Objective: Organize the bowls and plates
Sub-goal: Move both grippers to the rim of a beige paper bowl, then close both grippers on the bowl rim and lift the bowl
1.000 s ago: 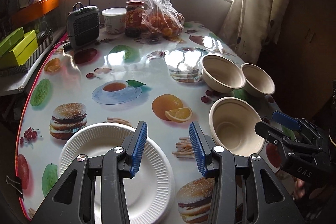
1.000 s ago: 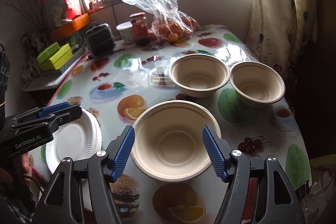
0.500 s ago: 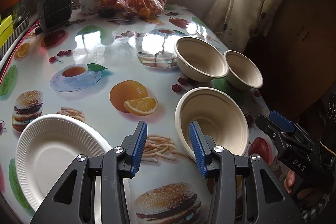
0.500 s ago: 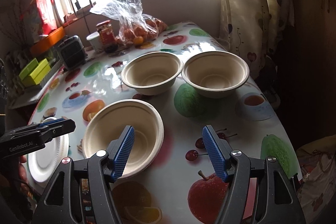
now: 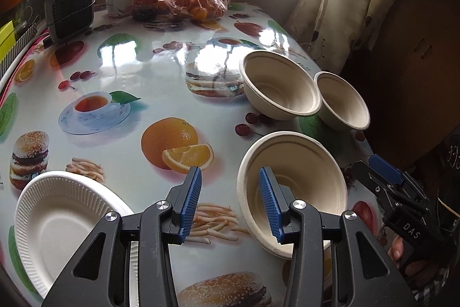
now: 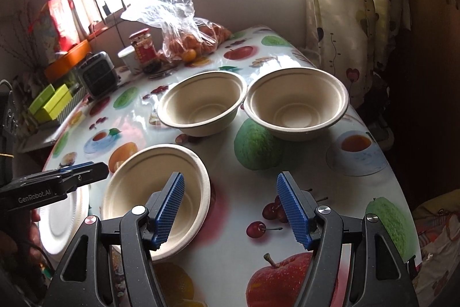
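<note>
Stock as I see it, nothing sorted yet:
- Near bowl [image 5: 293,186]: alone on the table [image 5: 161,71], near edge; my left gripper [image 5: 230,202] straddles its left rim, jaws apart, gripping nothing.
- Two far bowls [image 6: 202,102] [image 6: 296,102]: side by side, unstacked.
- Paper plate [image 5: 63,220]: near left corner, possibly a stack; I cannot tell.
- Right gripper [image 6: 233,209]: open, empty, over bare cloth right of the near bowl.

Remaining, I judge: nest all three bowls, settle plates.
</note>
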